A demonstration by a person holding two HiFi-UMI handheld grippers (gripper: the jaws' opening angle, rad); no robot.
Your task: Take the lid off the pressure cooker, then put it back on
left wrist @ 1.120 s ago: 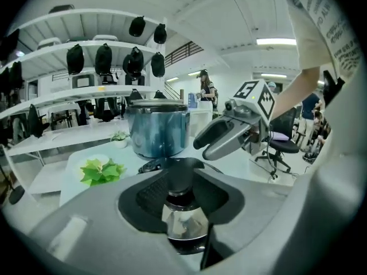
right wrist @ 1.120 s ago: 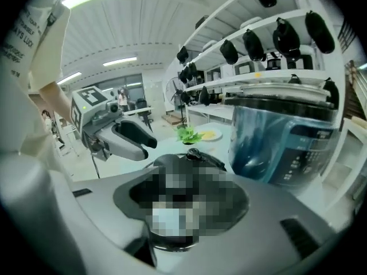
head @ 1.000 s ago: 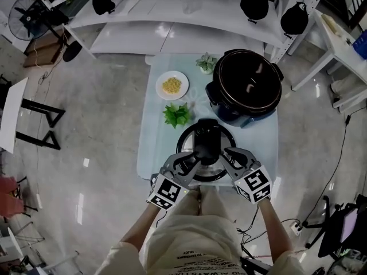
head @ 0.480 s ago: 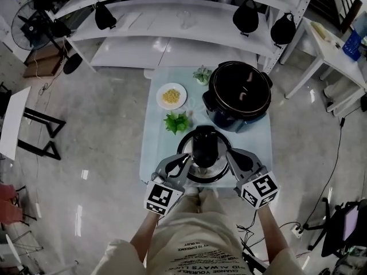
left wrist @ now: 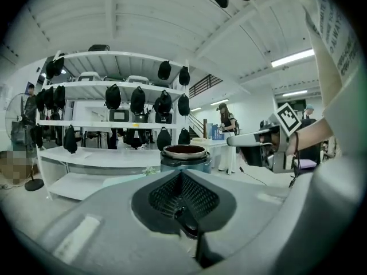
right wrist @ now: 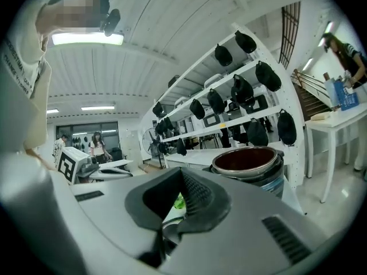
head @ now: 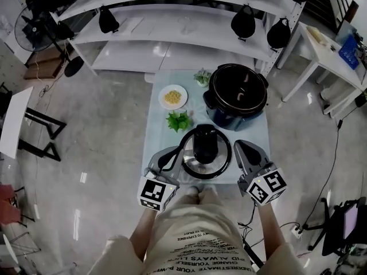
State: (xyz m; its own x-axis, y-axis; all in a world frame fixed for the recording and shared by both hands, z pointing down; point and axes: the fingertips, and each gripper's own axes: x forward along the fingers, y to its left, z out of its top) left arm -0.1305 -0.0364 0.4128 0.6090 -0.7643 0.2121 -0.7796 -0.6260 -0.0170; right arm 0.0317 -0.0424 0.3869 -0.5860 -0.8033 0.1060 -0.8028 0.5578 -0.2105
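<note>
The left gripper (head: 173,153) and the right gripper (head: 238,146) were each clenched on the rim of the lid (head: 206,146). They held it between them over the near edge of the table (head: 157,132). The open pressure cooker (head: 236,93) stood just behind it.

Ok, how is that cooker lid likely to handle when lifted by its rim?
Probably stiff: the lid looks like a metal-rimmed disc under a bulky black handle, so it shouldn't flex. That handle likely makes it top-heavy. The left hand-held gripper and right hand-held gripper each pinch only the thin rim, so it may tilt or slip if one side lags.
</note>
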